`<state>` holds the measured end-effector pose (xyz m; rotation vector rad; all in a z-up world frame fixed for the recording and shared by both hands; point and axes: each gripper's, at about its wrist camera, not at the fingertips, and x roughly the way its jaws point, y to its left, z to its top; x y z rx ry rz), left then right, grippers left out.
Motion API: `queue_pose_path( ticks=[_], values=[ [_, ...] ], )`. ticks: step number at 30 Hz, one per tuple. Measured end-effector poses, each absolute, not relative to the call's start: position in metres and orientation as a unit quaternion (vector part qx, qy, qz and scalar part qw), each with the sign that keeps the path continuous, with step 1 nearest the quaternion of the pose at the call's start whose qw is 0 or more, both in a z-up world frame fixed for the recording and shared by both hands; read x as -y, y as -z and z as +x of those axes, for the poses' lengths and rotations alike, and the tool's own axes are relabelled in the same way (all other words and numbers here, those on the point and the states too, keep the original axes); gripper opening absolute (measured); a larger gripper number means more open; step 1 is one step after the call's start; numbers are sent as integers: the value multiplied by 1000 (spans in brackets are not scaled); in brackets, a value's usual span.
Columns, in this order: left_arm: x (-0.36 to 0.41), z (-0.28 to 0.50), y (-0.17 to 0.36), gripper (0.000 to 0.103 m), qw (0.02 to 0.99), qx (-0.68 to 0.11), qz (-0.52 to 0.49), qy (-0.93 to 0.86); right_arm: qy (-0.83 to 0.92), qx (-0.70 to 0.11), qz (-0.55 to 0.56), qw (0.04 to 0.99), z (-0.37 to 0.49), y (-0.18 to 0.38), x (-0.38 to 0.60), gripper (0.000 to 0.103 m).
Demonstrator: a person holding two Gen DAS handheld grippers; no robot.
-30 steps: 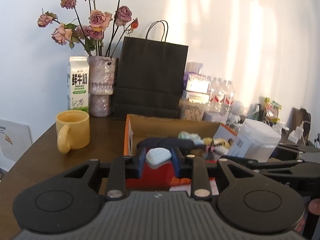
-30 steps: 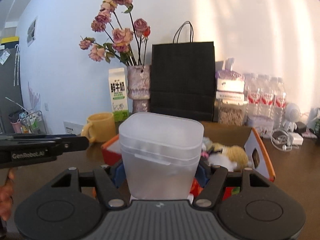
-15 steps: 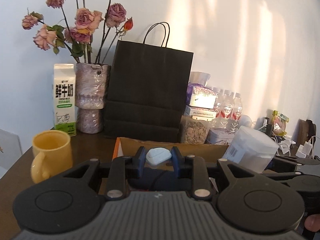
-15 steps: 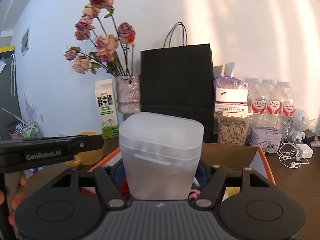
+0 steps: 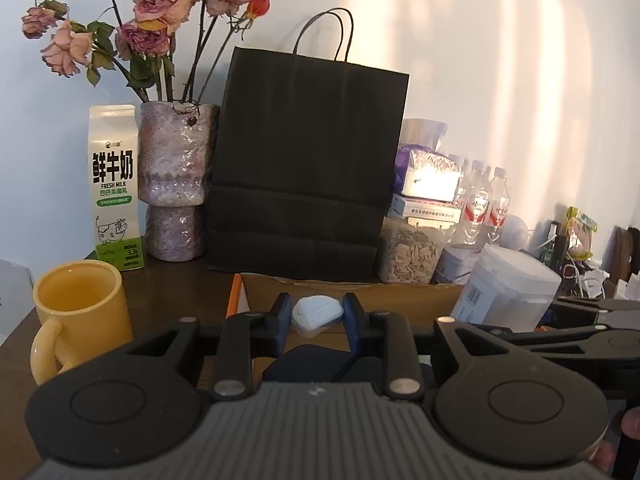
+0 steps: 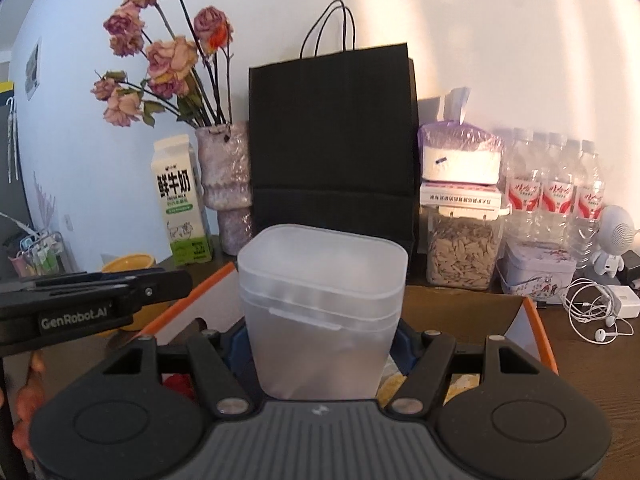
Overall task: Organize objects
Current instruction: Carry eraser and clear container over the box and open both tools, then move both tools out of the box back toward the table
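My left gripper is shut on a small white rounded case and holds it above the orange-edged cardboard box. A dark pouch lies in the box below it. My right gripper is shut on a frosted plastic container with a lid, held above the same box. That container also shows at the right of the left wrist view. The left gripper's body shows at the left of the right wrist view.
At the back stand a black paper bag, a vase of dried roses, a milk carton, a seed jar and water bottles. A yellow mug sits left. A tin and earphones lie right.
Both grippers have risen and moved forward toward the back of the table, each keeping its object. The box now sits lower in both views.
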<state>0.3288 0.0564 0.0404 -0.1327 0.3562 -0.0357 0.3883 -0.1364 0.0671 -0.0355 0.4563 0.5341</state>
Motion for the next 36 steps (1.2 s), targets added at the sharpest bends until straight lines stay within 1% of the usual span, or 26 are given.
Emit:
queue_pose_path(
  ticks=[4,5,6,7,8,9,12,16,20,25,28,30,31,32,33,36],
  values=[
    [-55,335,-38,29,981,-183,-58,17,-257,-231,-21,938,396,-66,135,67],
    [-54,336,-37,30,981,-185,-56,14,-253,-235,-22,938,399,-65,135,74],
    [-54,338,-36,34,981,-187,-55,12,-247,-238,-21,939,402,-65,137,83],
    [-55,339,-35,38,980,-189,-55,12,-240,-239,-17,941,404,-64,139,98],
    [-55,339,-35,47,980,-190,-55,11,-235,-239,-14,942,406,-64,141,99],
    [-55,340,-34,53,980,-189,-55,9,-234,-240,-11,942,408,-64,144,99],
    [-55,341,-33,59,980,-191,-55,7,-226,-237,-4,945,410,-65,150,99],
    [-54,340,-32,62,980,-193,-52,10,-226,-234,-1,946,410,-66,153,99],
    [-53,339,-32,67,980,-192,-51,10,-228,-232,-5,946,408,-67,152,100],
    [-53,339,-33,69,980,-191,-51,8,-226,-231,-9,946,407,-67,152,100],
    [-53,337,-34,75,981,-188,-50,6,-224,-227,-10,948,404,-67,154,100],
    [-53,334,-35,88,982,-185,-49,3,-221,-223,-14,949,402,-68,155,101],
    [-53,333,-36,92,982,-182,-50,0,-219,-219,-14,951,400,-69,156,102],
    [-53,330,-37,101,983,-176,-51,-4,-217,-216,-14,952,398,-69,157,103],
    [-52,327,-38,103,984,-169,-52,-7,-216,-213,-13,953,396,-70,159,103],
    [-53,319,-42,103,986,-157,-55,-14,-212,-204,-15,956,388,-70,165,103]
  ],
)
